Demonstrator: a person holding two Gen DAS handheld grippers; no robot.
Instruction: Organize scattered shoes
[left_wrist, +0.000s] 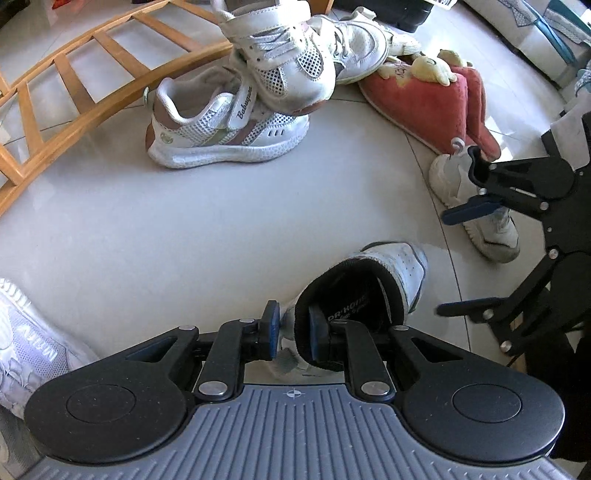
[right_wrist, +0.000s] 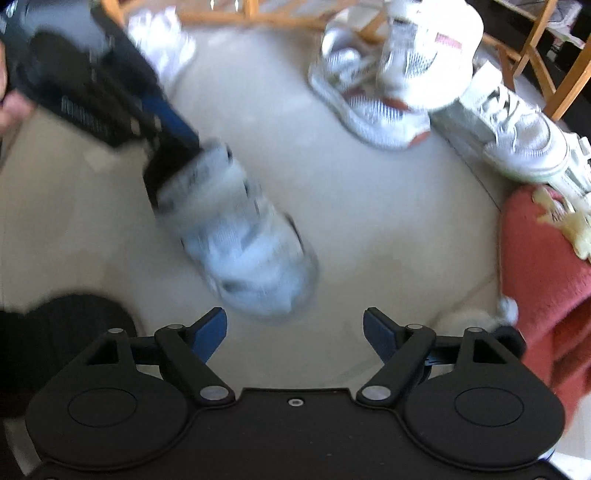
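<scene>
Currently, left tongs (left_wrist: 291, 332): clenched on the heel collar of a white sneaker (left_wrist: 391, 273), one pad outside the collar and the other inside the dark opening; the shoe hangs toe-away from the tongs, over the pale tiled floor (left_wrist: 184, 229).
Right tongs (right_wrist: 294, 328): released, blue pads spread wide with nothing between them, pointing down at the floor.
Held sneaker from the right wrist view: blurred, just ahead of the right tongs and to their left.
Sneaker pile (left_wrist: 258, 92): well ahead of the left tongs, one white mesh strap shoe standing on the floor and a matching one resting on top of it.
Red plush slippers (left_wrist: 432, 107): ahead and right of the left tongs, beside the pile, close by the right tongs.
White shoe (left_wrist: 454, 177): on the floor just beyond the right tongs' pads.
Wooden slatted frame (left_wrist: 74, 74): far ahead-left of the left tongs.
Pale sneaker (left_wrist: 26, 332): at the left tongs' left side.
</scene>
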